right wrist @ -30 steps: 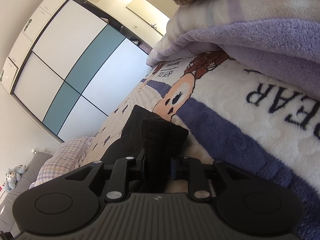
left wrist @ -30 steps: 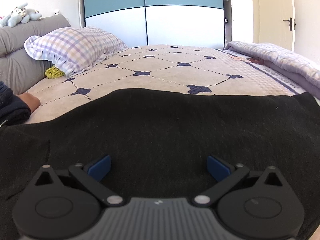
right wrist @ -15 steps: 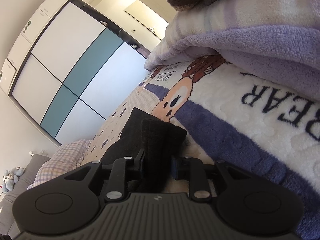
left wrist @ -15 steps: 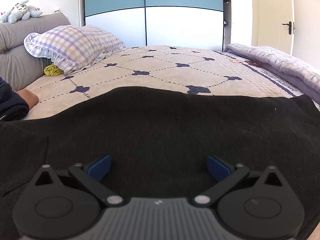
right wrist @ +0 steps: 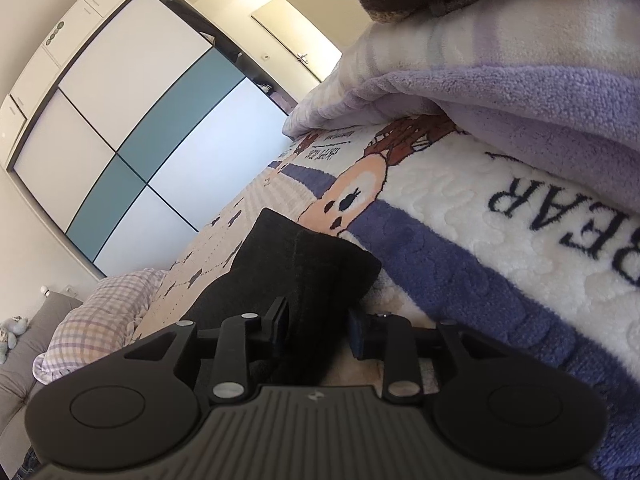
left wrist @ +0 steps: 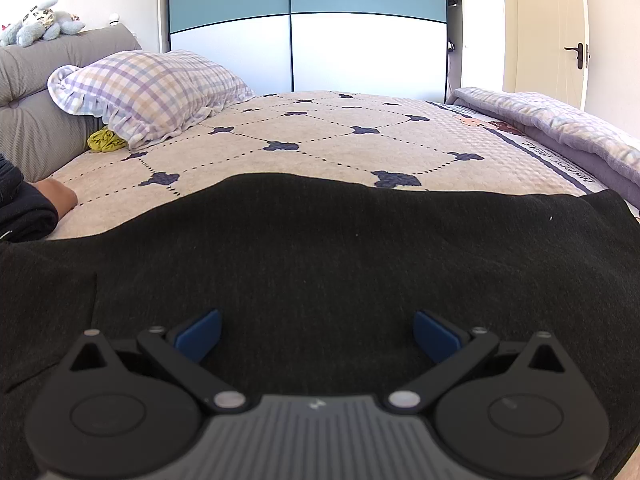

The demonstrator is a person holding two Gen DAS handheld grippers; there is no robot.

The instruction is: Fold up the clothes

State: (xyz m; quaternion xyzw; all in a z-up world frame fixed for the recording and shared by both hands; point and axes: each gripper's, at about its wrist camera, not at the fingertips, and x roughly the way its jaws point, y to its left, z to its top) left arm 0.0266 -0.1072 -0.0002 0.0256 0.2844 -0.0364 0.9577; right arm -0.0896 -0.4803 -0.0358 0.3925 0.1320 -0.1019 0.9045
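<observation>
A black garment (left wrist: 320,256) lies spread flat across the near part of the bed. My left gripper (left wrist: 316,334) hovers low over its middle, jaws wide open and empty. In the right wrist view the camera is tilted. My right gripper (right wrist: 318,330) has its jaws close together around a folded edge of the same black garment (right wrist: 312,256), next to the bear-print blanket. The left pad touches the cloth; a small gap shows at the right pad.
A checked pillow (left wrist: 152,92) and a grey headboard (left wrist: 40,92) are at the far left. A yellow-green cloth (left wrist: 106,142) lies under the pillow. A purple folded blanket (left wrist: 560,132) runs along the right side (right wrist: 520,100). A person's hand (left wrist: 56,198) rests at the left edge.
My left gripper has tilted slightly, so the garment's far edge sits lower in view. The right gripper's jaws have widened a little around the black cloth.
</observation>
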